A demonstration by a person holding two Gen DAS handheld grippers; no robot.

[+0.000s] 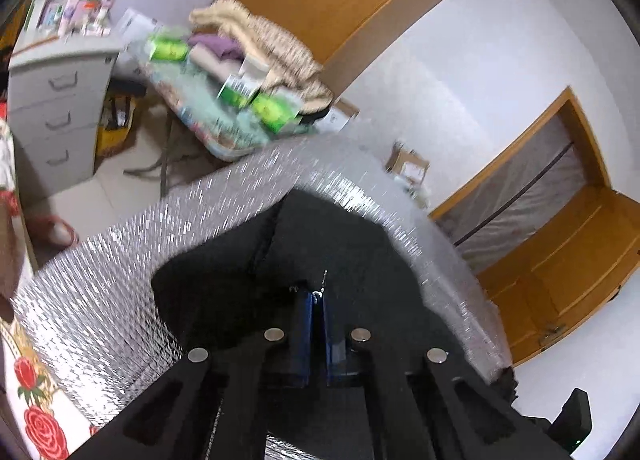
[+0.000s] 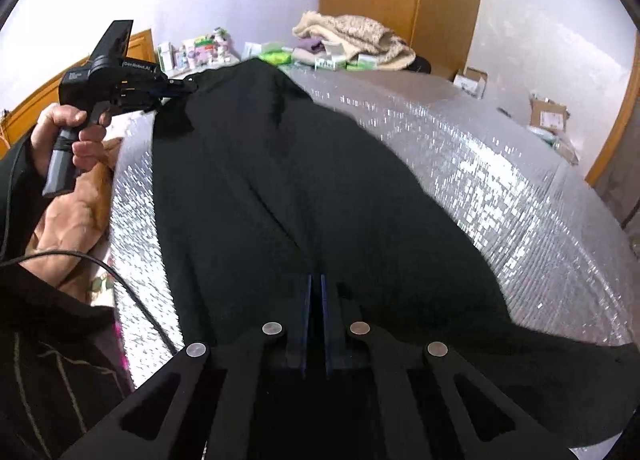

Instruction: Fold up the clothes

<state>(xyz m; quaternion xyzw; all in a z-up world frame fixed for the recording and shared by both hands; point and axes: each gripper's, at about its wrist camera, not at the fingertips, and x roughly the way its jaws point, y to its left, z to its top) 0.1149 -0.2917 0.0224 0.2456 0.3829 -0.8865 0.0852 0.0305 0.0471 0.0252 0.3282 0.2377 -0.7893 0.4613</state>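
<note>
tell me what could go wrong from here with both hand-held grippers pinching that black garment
1. The left hand-held gripper pinches only the far edge of the black garment, so the cloth might slip out if pulled.
2. The garment already lies in ridges between it and the right hand-held gripper; uneven pulling could fold those creases in.
3. The silver mat looks slick, so the cloth might slide toward its edge.

Both wrist views look closely along black garment (image 2: 320,188); left view seems tilted.
</note>
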